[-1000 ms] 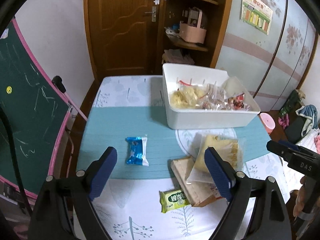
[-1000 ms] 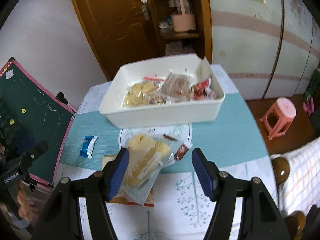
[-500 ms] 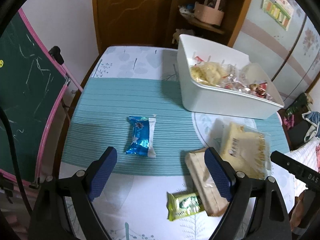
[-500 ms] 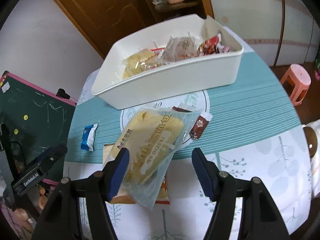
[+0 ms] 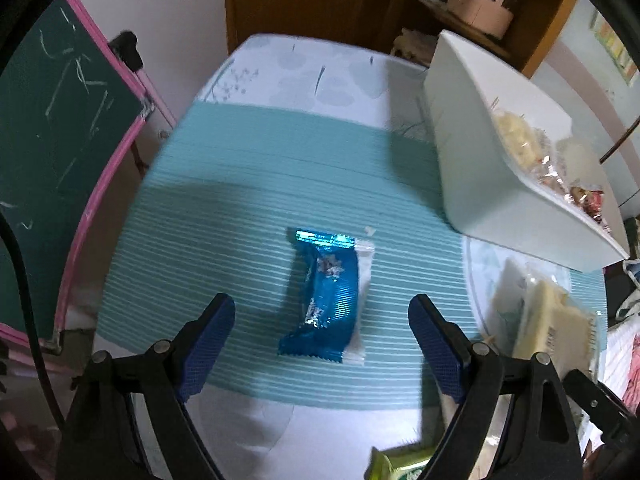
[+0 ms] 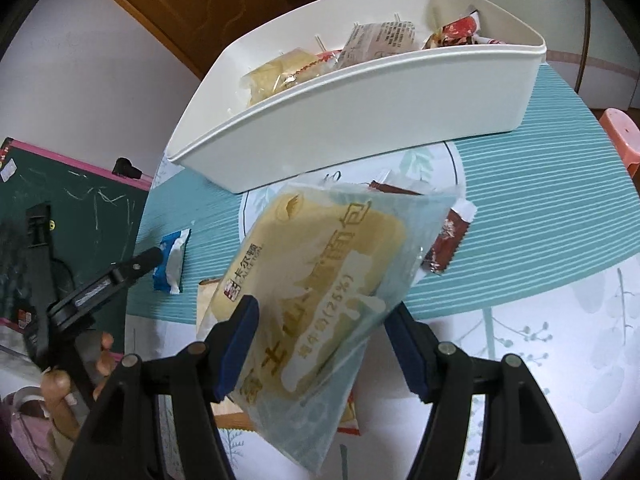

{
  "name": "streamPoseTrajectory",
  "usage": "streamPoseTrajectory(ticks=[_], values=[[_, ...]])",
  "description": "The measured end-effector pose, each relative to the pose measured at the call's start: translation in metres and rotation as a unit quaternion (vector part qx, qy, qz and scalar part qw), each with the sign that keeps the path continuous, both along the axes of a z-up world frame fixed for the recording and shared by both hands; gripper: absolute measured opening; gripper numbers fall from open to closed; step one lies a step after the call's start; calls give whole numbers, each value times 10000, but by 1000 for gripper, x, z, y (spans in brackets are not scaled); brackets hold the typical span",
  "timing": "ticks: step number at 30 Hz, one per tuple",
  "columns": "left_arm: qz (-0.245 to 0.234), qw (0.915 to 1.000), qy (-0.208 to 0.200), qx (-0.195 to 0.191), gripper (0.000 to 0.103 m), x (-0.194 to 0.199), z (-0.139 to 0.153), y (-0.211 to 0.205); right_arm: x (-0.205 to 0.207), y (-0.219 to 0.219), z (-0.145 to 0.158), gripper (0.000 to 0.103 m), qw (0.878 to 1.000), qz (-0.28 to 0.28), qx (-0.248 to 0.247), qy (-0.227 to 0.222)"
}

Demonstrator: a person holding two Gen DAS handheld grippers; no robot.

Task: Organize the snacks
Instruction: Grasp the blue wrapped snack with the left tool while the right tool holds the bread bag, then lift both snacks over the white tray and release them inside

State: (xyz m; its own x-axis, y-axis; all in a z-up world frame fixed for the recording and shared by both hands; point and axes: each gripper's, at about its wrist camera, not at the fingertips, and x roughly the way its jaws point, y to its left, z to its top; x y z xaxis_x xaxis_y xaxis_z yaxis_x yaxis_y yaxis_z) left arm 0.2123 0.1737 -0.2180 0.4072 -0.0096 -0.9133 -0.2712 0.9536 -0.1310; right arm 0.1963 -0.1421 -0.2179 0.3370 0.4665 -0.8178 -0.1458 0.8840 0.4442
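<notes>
A blue foil snack packet (image 5: 328, 300) lies on the teal-striped tablecloth, between and just ahead of the fingers of my open left gripper (image 5: 320, 320). It also shows in the right wrist view (image 6: 171, 262). My right gripper (image 6: 320, 320) is open, with its fingers on either side of a clear bag of yellow bread (image 6: 316, 288) that lies on the table. A white bin (image 6: 360, 108) holding several snacks stands beyond it and shows at the right of the left wrist view (image 5: 492, 184).
A brown wrapped bar (image 6: 446, 240) lies right of the bread bag, and a tan packet (image 6: 212, 292) lies under it. A green packet (image 5: 404, 466) lies near the table's front edge. A chalkboard (image 5: 60, 112) stands at the left, and a pink stool (image 6: 622, 136) at the right.
Both grippers have moved down and forward. The left one is now close over the blue packet, and the right one now straddles the bread bag.
</notes>
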Motion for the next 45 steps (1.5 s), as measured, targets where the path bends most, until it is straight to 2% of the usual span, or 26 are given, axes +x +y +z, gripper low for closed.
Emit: streamPoseTrajectory(ticks=[2, 5, 6, 7, 9, 11, 14, 17, 26, 39, 45], values=[[-16, 10000, 83, 6, 82, 3, -7, -1, 0, -1, -1, 65, 10000, 20, 24, -51], [-96, 9998, 198, -12, 69, 8, -15, -5, -1, -2, -3, 64, 9999, 27, 107, -113], [-117, 9997, 177, 133, 62, 9, -14, -9, -1, -2, -3, 63, 9998, 25, 125, -133], [-138, 9994, 195, 247, 59, 10, -15, -11, -1, -3, -4, 61, 9998, 19, 154, -160], [-167, 9981, 212, 561, 44, 10, -15, -18, -1, -5, -4, 55, 9995, 14, 212, -216], [-220, 9981, 165, 558, 32, 9, -12, -22, 0, -5, -3, 46, 9993, 31, 261, -279], [-315, 9969, 129, 713, 28, 7, -11, -28, -2, -5, 2, 36, 9987, 56, 236, -457], [-411, 9967, 112, 697, 27, 2, -10, -34, -3, -6, 7, 30, 9979, 42, 268, -588], [-568, 9972, -21, 476, 26, -22, 8, -45, -14, -6, 26, 24, 9954, 119, 196, -930], [-1053, 9920, -674, 187, 26, -81, 82, -77, -61, -4, 82, 21, 9844, 327, 81, -1725], [-1398, 9844, -1008, 344, 26, -98, 122, -98, -86, -12, 115, 20, 9762, 416, 2, -2127]])
